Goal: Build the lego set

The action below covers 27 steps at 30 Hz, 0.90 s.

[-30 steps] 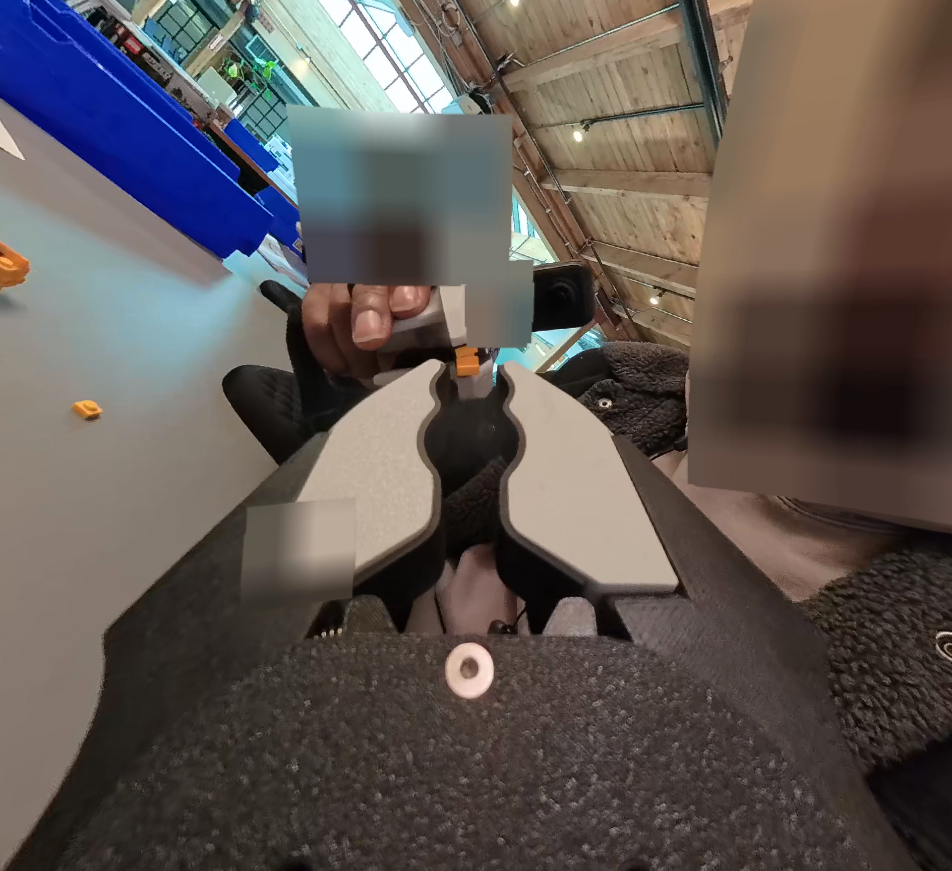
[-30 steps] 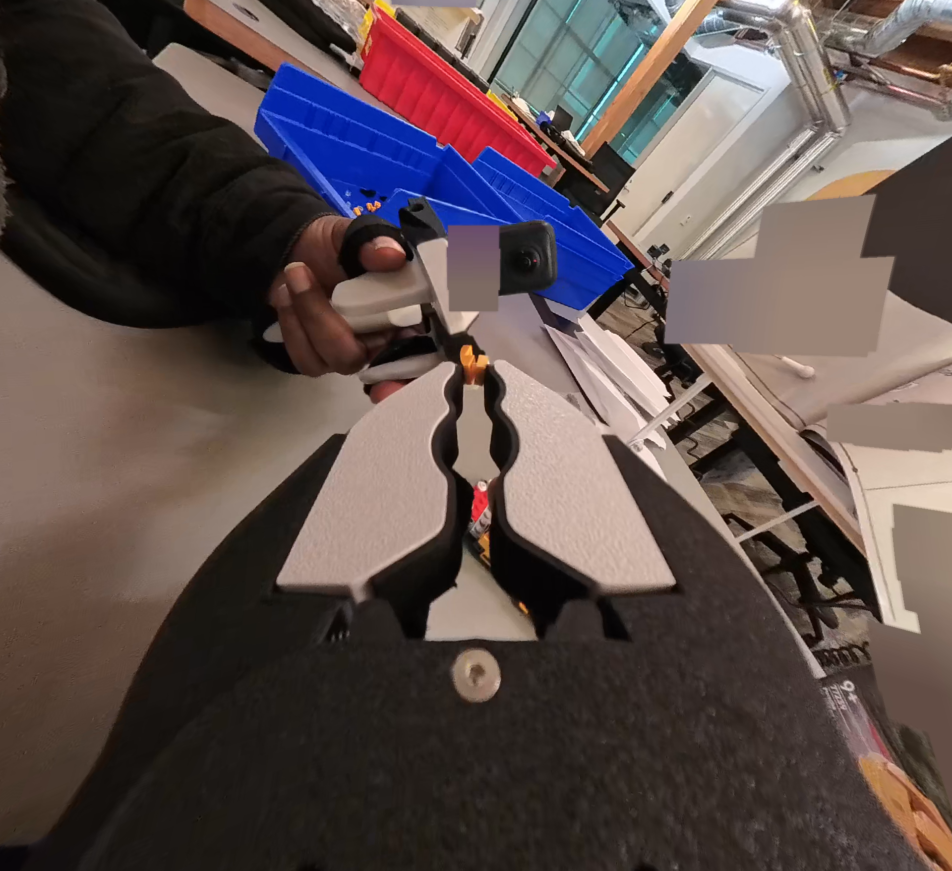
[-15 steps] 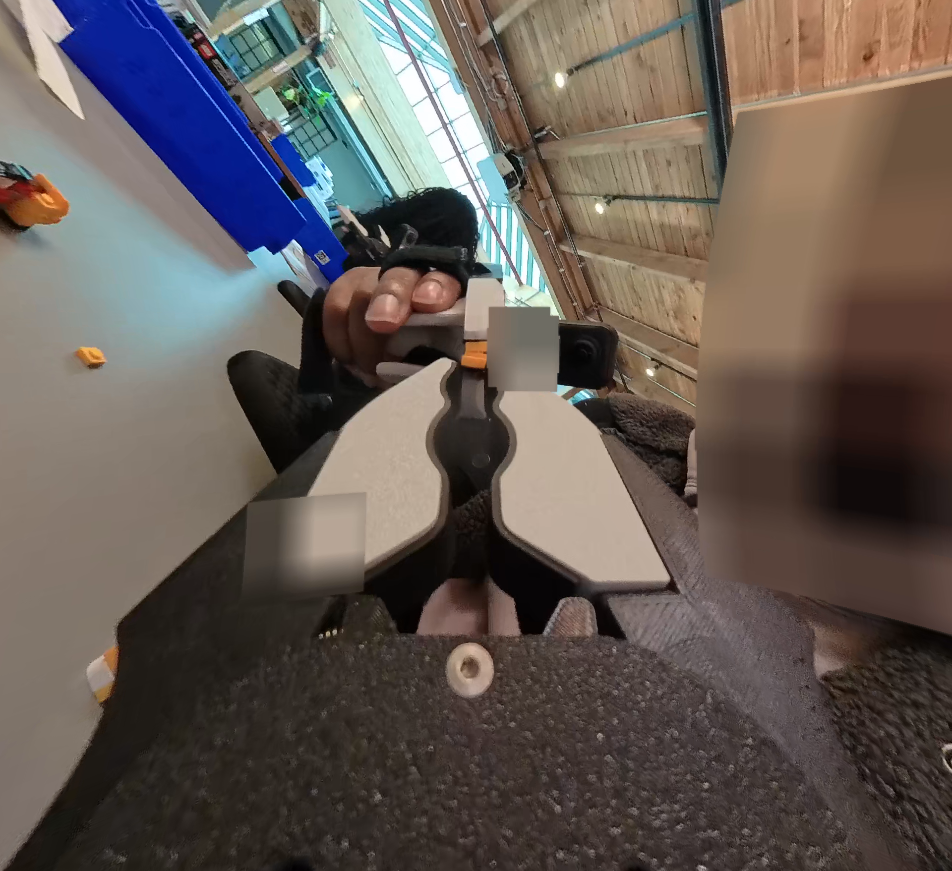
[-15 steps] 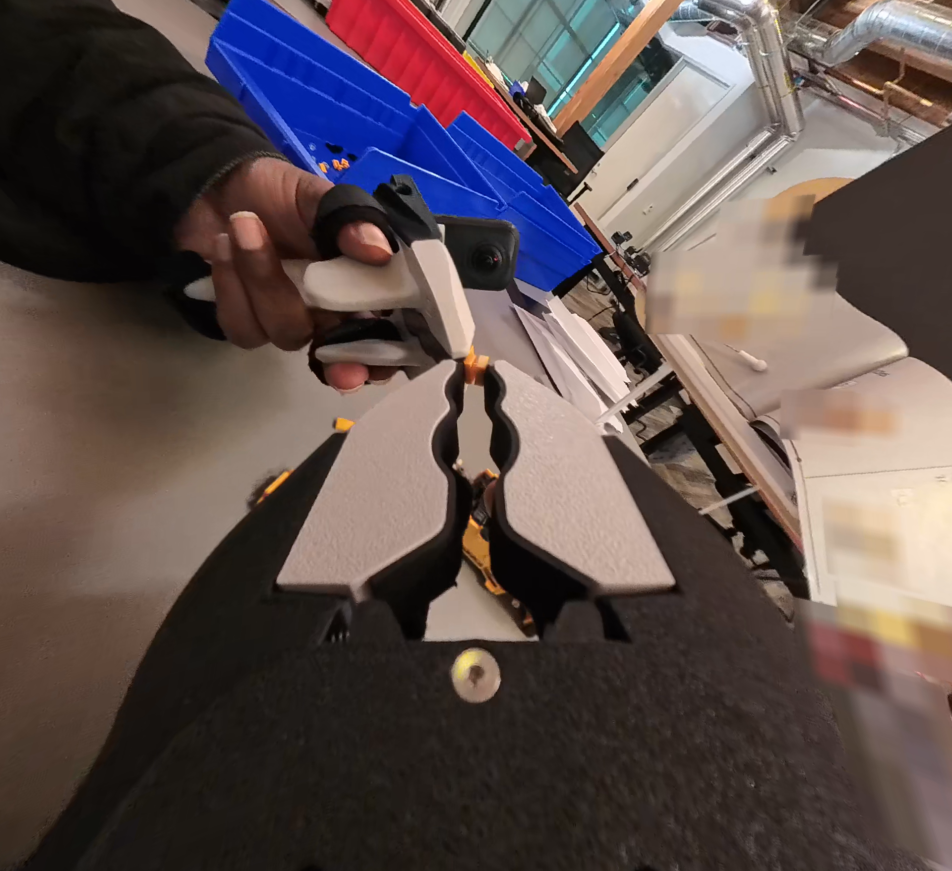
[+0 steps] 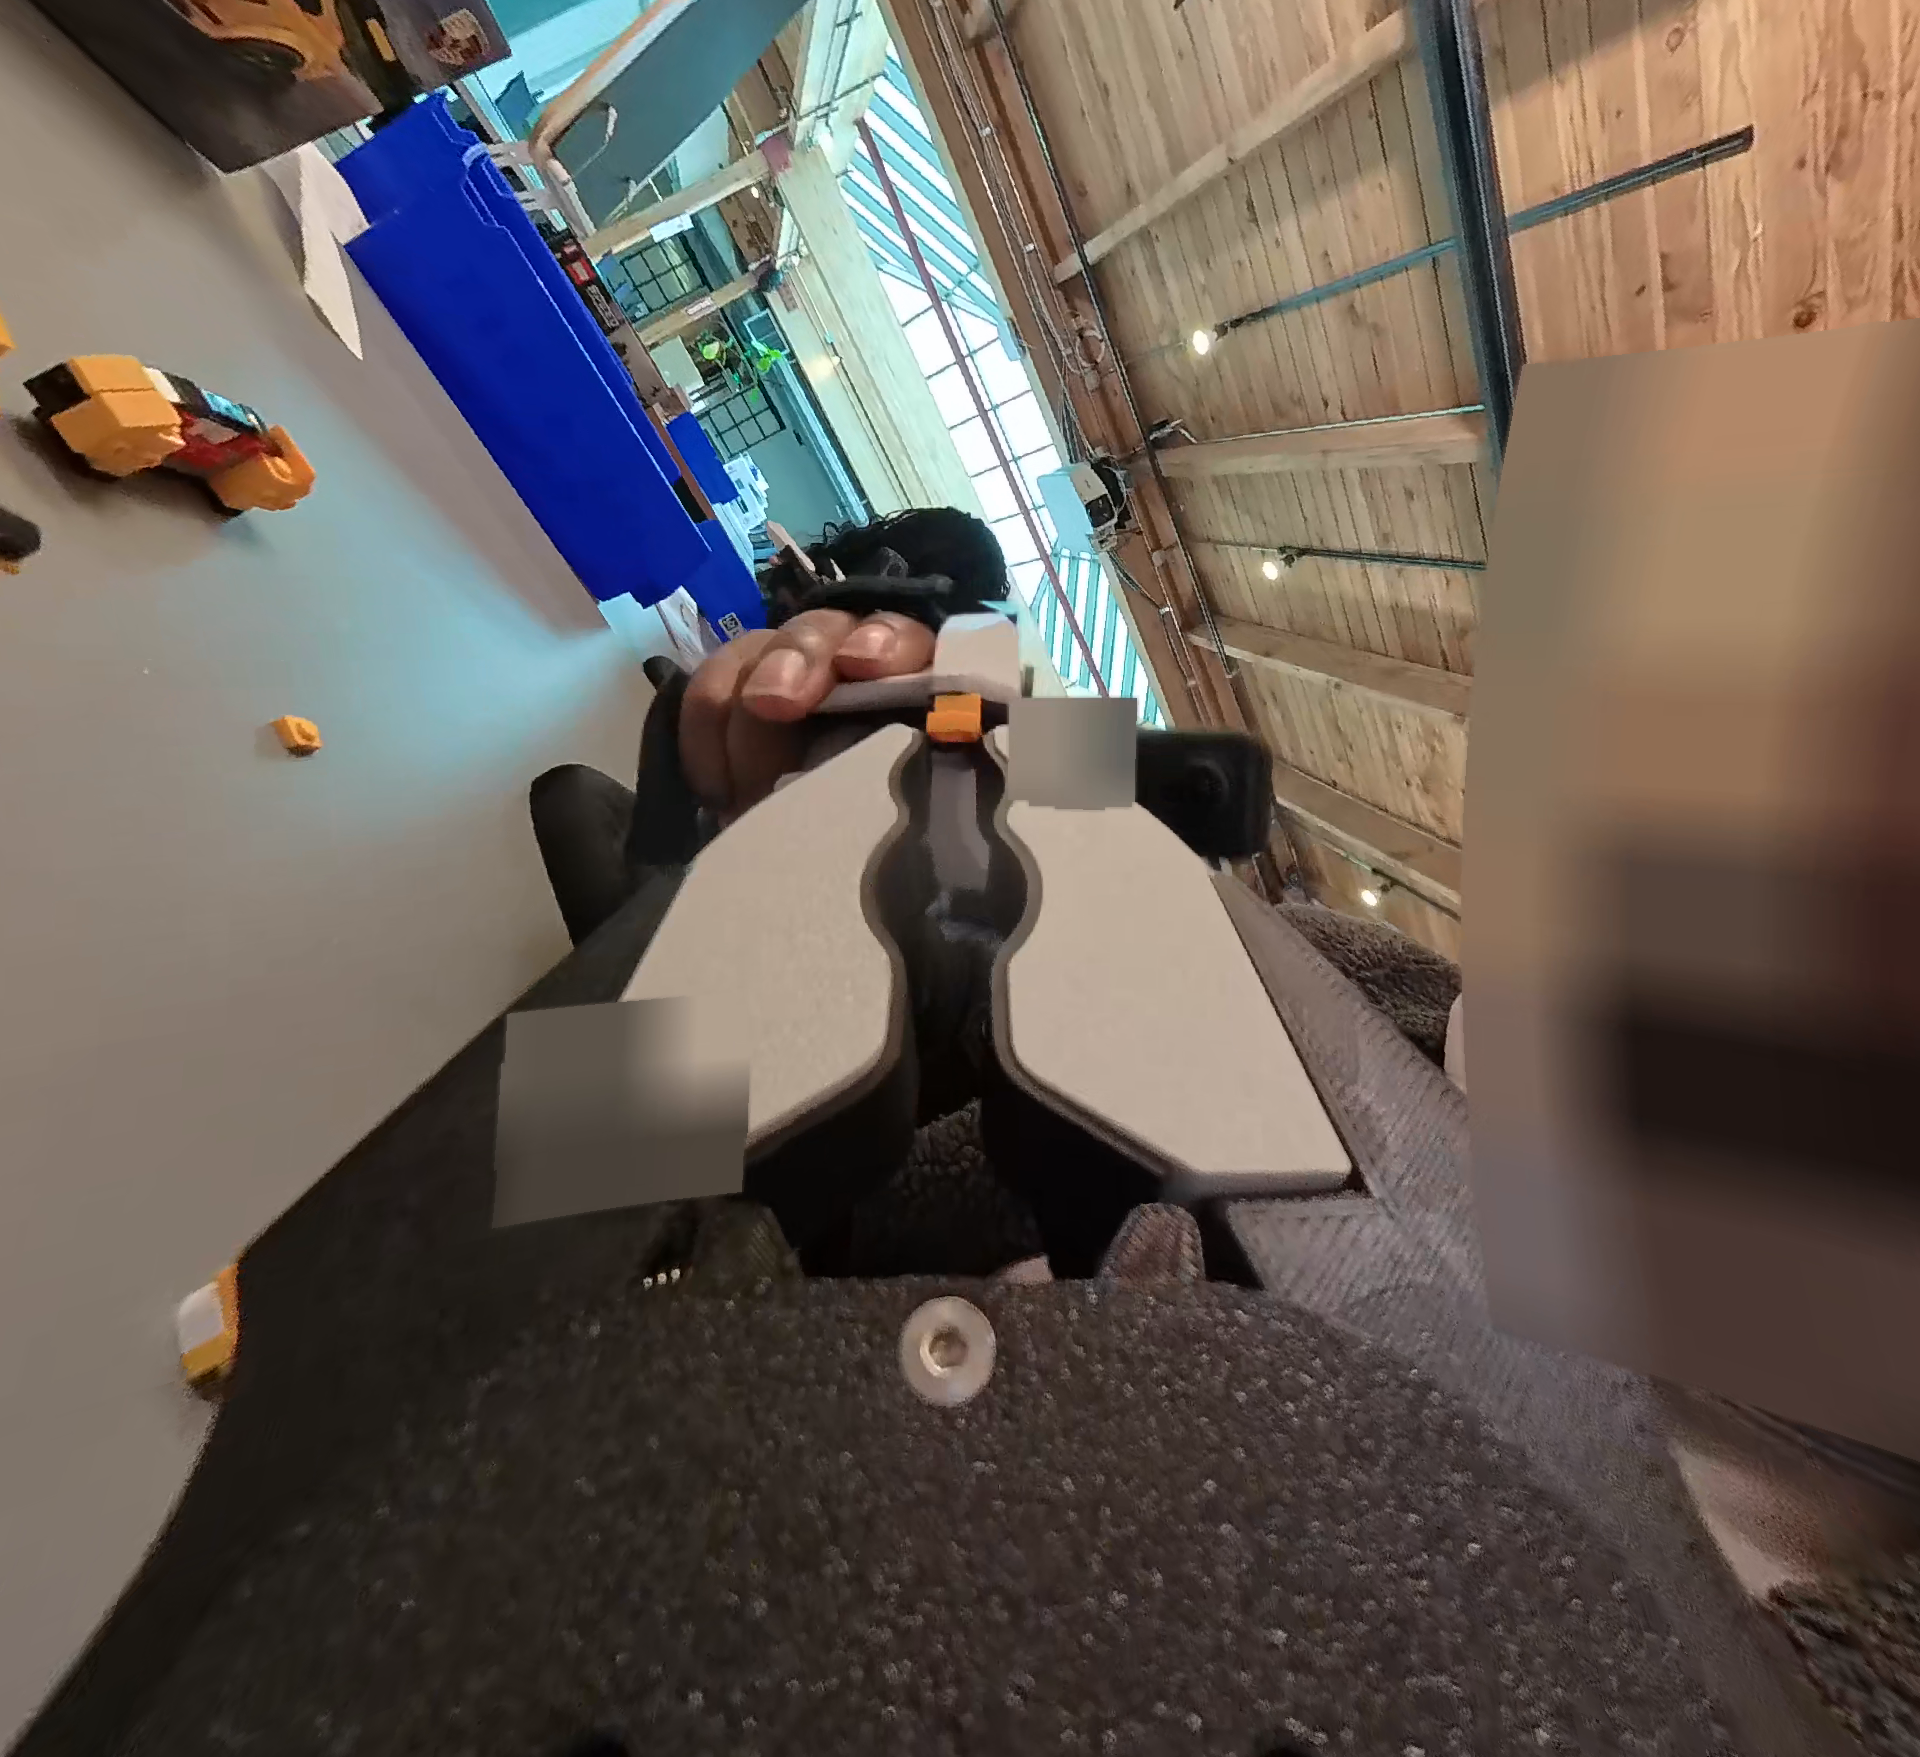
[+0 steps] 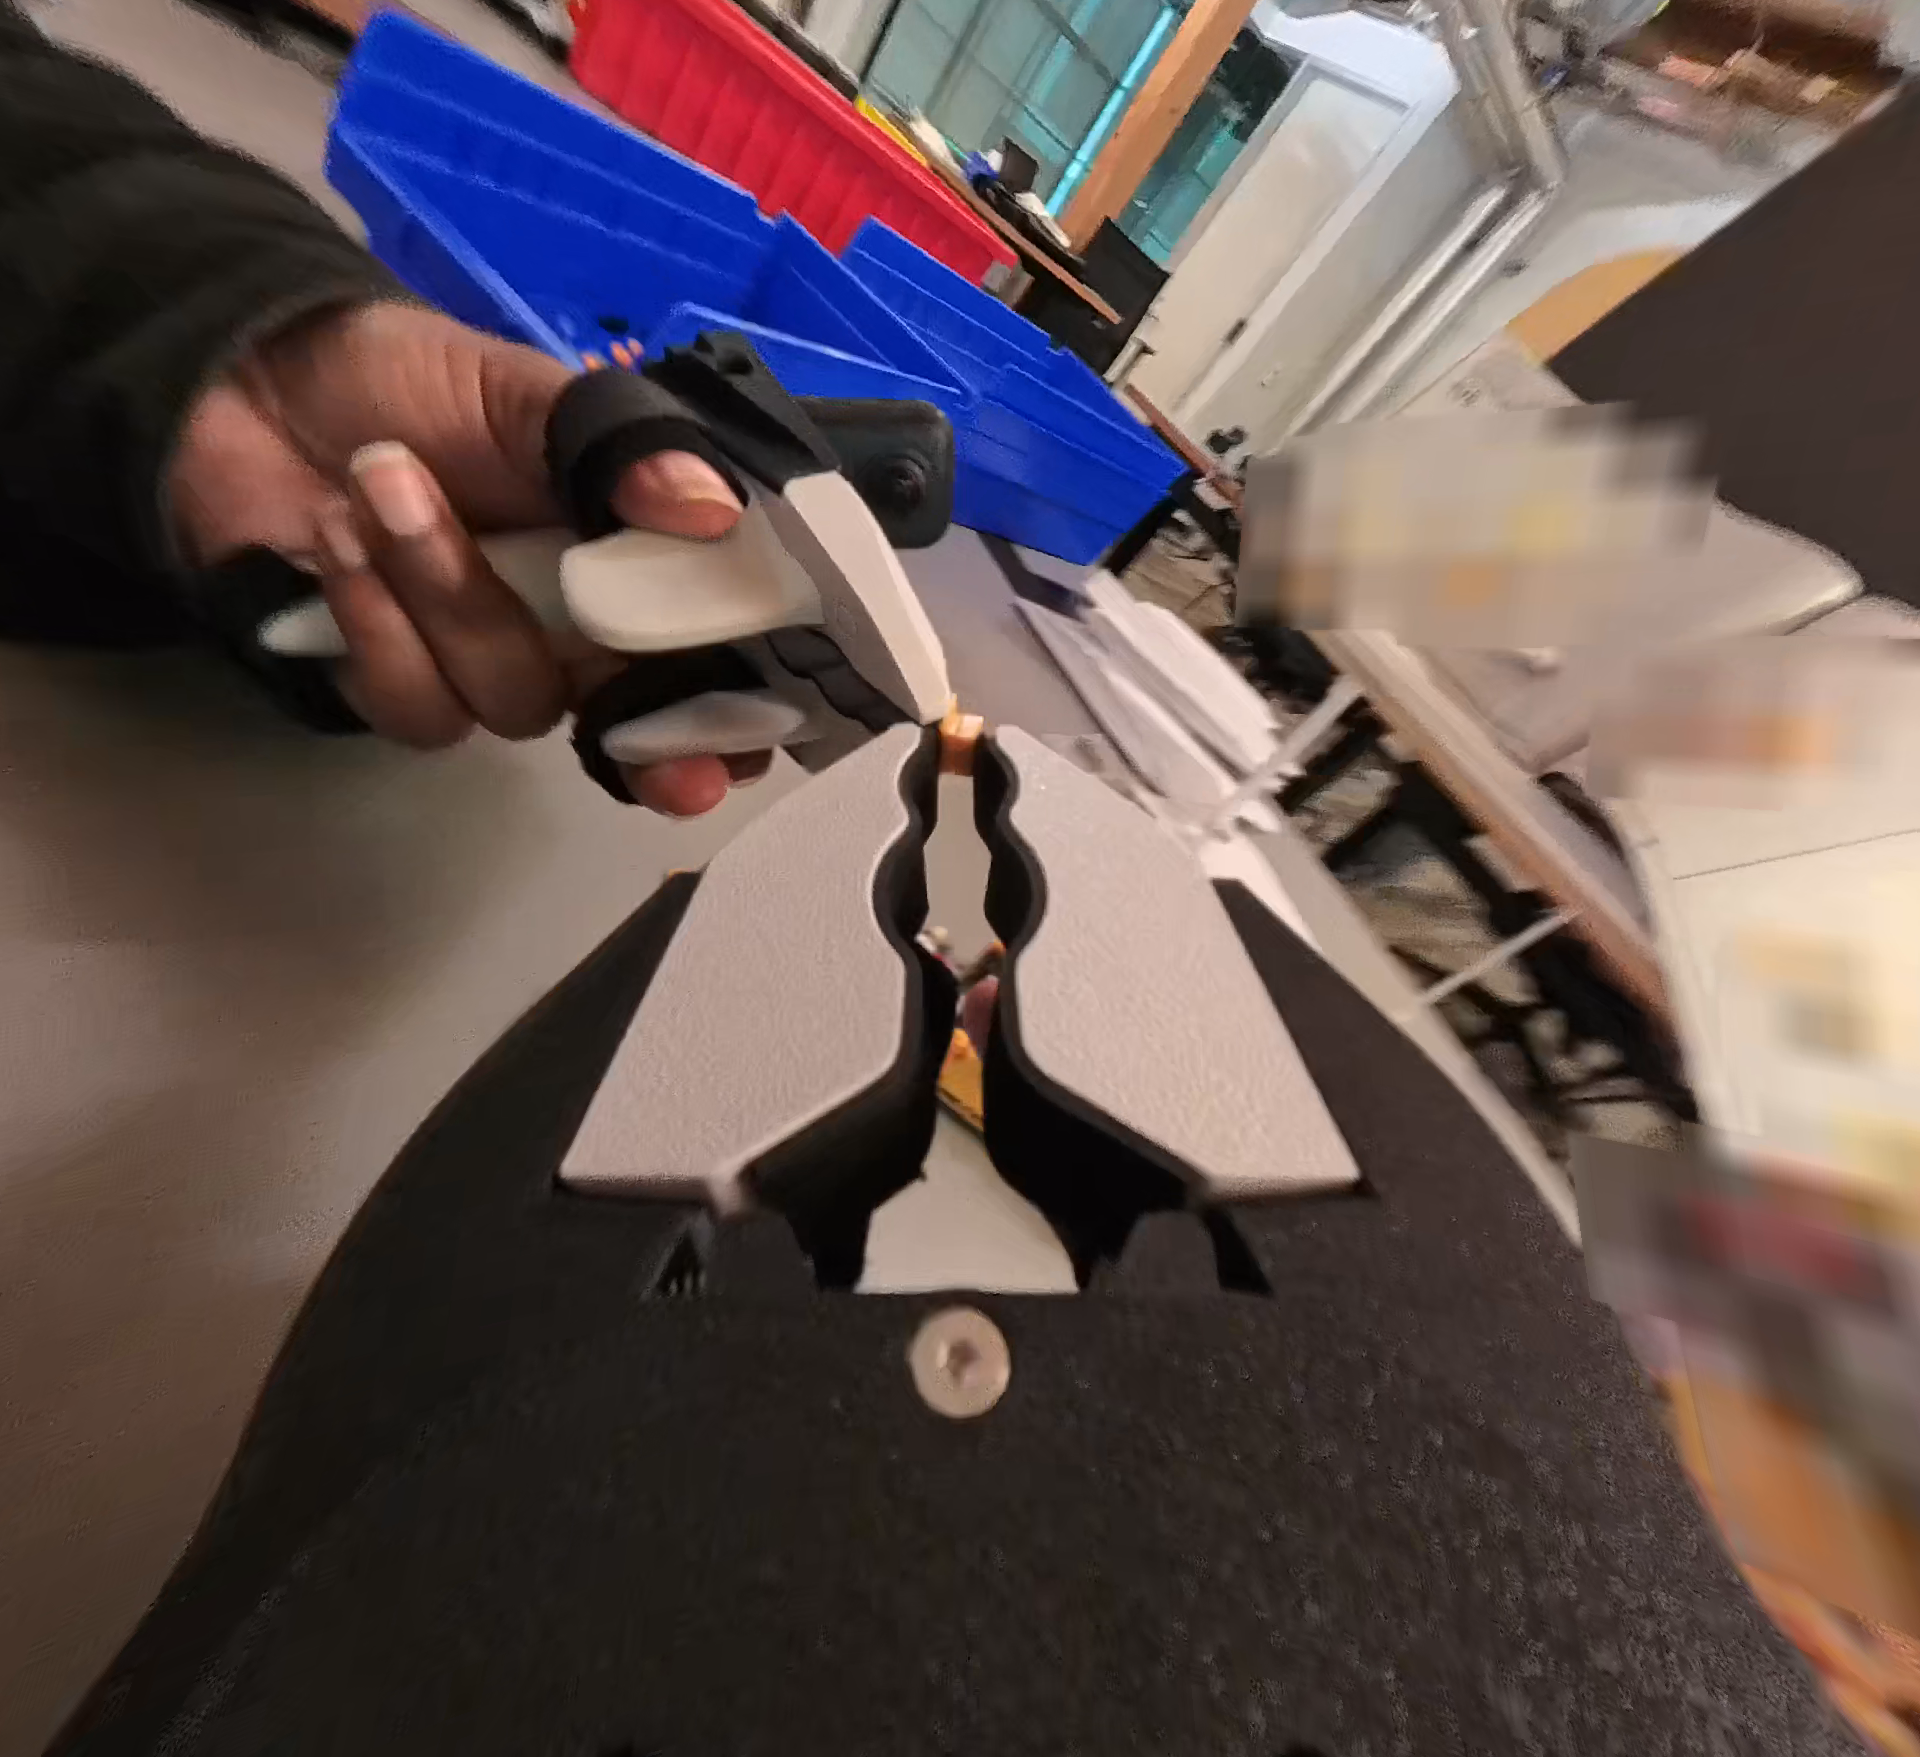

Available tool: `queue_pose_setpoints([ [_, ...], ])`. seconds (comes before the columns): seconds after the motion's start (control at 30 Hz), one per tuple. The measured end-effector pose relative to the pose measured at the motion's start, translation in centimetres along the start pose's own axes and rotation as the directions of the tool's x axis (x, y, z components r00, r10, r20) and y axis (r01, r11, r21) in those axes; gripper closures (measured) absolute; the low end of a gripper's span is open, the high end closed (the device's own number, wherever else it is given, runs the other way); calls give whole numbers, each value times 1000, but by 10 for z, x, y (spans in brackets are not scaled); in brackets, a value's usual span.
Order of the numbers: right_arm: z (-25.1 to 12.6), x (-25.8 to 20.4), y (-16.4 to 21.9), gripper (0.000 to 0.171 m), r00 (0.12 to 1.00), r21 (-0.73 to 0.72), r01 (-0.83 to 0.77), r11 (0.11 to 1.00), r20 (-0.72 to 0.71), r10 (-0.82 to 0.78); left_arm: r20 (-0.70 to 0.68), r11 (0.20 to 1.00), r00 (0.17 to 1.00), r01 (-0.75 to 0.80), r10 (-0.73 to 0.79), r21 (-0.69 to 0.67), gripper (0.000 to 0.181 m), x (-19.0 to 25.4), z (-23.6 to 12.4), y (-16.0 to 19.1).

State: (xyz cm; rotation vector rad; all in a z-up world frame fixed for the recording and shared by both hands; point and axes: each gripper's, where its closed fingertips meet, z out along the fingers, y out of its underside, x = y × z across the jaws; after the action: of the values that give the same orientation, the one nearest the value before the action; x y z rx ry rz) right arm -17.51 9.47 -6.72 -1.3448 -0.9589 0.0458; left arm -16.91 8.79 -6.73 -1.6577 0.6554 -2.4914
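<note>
A small orange lego piece (image 5: pixel 953 720) is being pinched at the tips of the left gripper (image 5: pixel 951 739), raised above the grey table (image 5: pixel 260 876). The same piece (image 6: pixel 961 739) is also being clamped by the right gripper (image 6: pixel 958 751), tip to tip with the left one. A partly built orange car (image 5: pixel 166 438) is lying on the table, well left of the grippers, beside the blue bins (image 5: pixel 520 377).

My right wrist view smears with motion toward its edges. Lego pieces (image 6: pixel 961 1011) behind my right gripper's fingers show only as slivers (shape untellable). A yellow-white brick (image 5: pixel 208 1325) sits half hidden behind my left gripper's body.
</note>
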Motion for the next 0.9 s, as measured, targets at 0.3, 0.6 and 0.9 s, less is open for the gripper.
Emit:
queue_pose_setpoints([
  [0.3,-4,-7,-5,164,962,41,-237,971,151,228,0,979,987,-160,162,-128,171,5,-1,5],
  [0.6,-4,-9,0,165,964,12,-219,976,160,214,22,978,988,-145,150,-147,172,0,-2,6],
  [0.9,1,-5,8,164,997,-27,-43,999,56,44,41,994,997,-69,73,-85,172,-8,-3,2],
])
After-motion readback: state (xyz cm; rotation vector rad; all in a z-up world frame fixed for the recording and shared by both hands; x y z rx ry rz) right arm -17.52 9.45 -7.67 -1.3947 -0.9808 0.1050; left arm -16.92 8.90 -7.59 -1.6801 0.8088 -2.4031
